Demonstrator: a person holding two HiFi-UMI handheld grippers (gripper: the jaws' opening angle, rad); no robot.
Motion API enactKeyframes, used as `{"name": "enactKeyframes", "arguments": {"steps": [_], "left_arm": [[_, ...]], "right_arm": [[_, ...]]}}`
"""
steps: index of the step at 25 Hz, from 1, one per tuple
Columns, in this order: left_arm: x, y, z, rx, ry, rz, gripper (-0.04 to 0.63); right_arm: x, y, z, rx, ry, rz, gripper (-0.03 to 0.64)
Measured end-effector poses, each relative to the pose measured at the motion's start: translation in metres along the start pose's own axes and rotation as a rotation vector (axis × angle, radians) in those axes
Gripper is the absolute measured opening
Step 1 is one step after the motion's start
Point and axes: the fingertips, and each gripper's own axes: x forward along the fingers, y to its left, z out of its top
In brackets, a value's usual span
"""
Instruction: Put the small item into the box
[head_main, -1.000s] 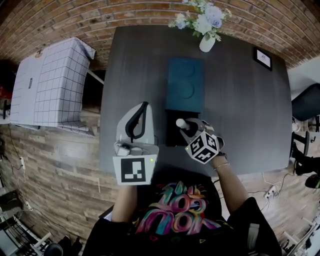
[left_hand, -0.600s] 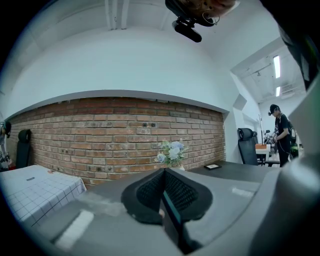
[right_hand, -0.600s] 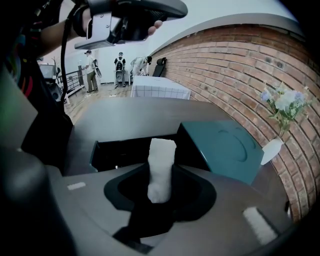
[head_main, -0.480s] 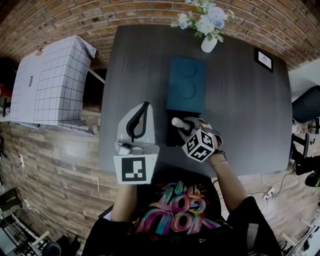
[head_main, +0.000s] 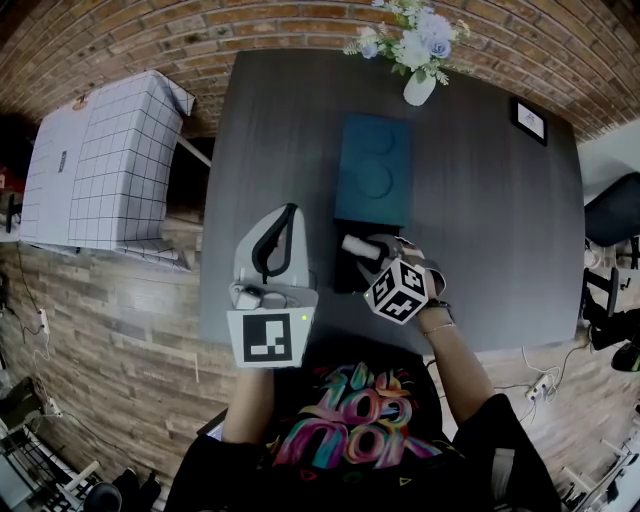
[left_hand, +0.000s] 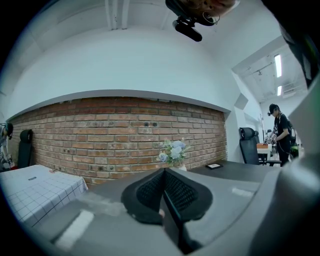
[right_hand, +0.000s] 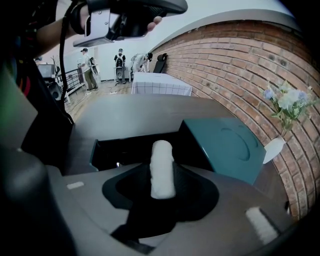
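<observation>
The small item is a white roll (head_main: 355, 246) (right_hand: 162, 170) that sticks out from between the pads of my right gripper (head_main: 366, 252) (right_hand: 162, 167). Those jaws are opening, with the roll still resting between them. It hangs over the open black box (head_main: 341, 281) (right_hand: 95, 152) near the table's front edge. The box's teal lid (head_main: 372, 170) (right_hand: 227, 145) lies just beyond the box. My left gripper (head_main: 289, 212) (left_hand: 163, 175) is to the left of the box, pointing away from me, shut with nothing between its pads.
A white vase of flowers (head_main: 415, 80) (right_hand: 275, 147) stands at the table's far edge, with a small framed picture (head_main: 526, 117) at the far right. A table with a checked cloth (head_main: 100, 165) stands to the left. People stand far back in the right gripper view.
My right gripper has shifted a little to the left with the white roll, further over the black box. The left gripper has not moved.
</observation>
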Motion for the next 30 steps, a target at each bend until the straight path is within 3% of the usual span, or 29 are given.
{"name": "enactKeyframes", "arguments": {"steps": [12,21,26,30], "left_arm": [[-0.003,0.001,-0.001,0.001,-0.001,-0.001,0.002],[-0.003,0.0,0.004,0.011,-0.007,-0.006,0.002],[-0.005,-0.001,0.014,0.022,-0.023,-0.007,0.002],[-0.004,-0.004,0.019,0.026,-0.032,-0.015,0.002]], "right_arm": [[-0.003,0.001,0.002,0.044,-0.025,0.007,0.213],[-0.021,-0.006,0.014,0.081,-0.091,-0.024,0.209],[-0.043,-0.016,0.029,0.137,-0.174,-0.062,0.209],[-0.071,-0.029,0.052,0.206,-0.296,-0.1,0.207]]}}
